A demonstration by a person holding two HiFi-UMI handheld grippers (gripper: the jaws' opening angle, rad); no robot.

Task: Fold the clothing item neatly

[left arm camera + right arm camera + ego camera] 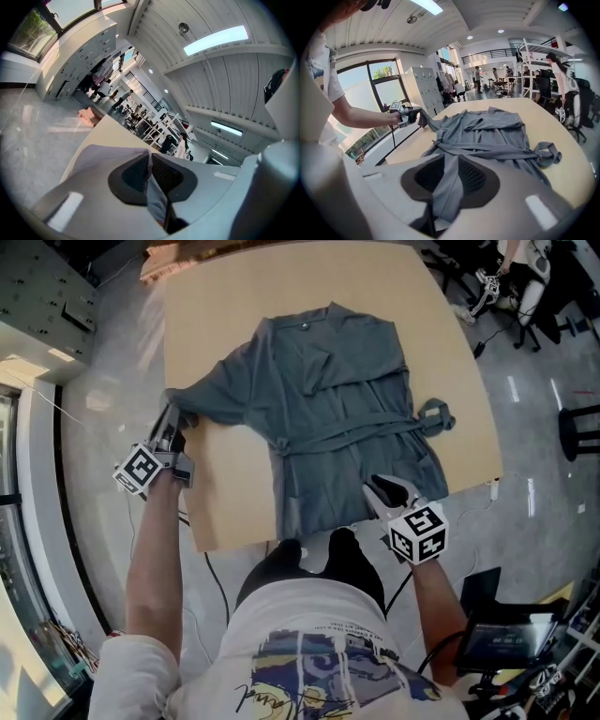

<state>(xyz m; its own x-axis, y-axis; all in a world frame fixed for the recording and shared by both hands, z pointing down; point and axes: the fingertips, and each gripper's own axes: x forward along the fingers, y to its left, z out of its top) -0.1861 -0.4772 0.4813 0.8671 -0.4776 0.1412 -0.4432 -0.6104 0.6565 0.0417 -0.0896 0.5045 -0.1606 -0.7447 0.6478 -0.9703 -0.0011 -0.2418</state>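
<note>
**Robe gripped at two places**

The grey robe lay spread on the bench, collar at the far side. Its belt was tied across the waist, with a loop near the right edge. The left hand-held gripper was pressed together on the end of the left sleeve, held above the bench's left edge. The right hand-held gripper pinched the hem at the near right corner, and the cloth ran up between its pads.
</note>
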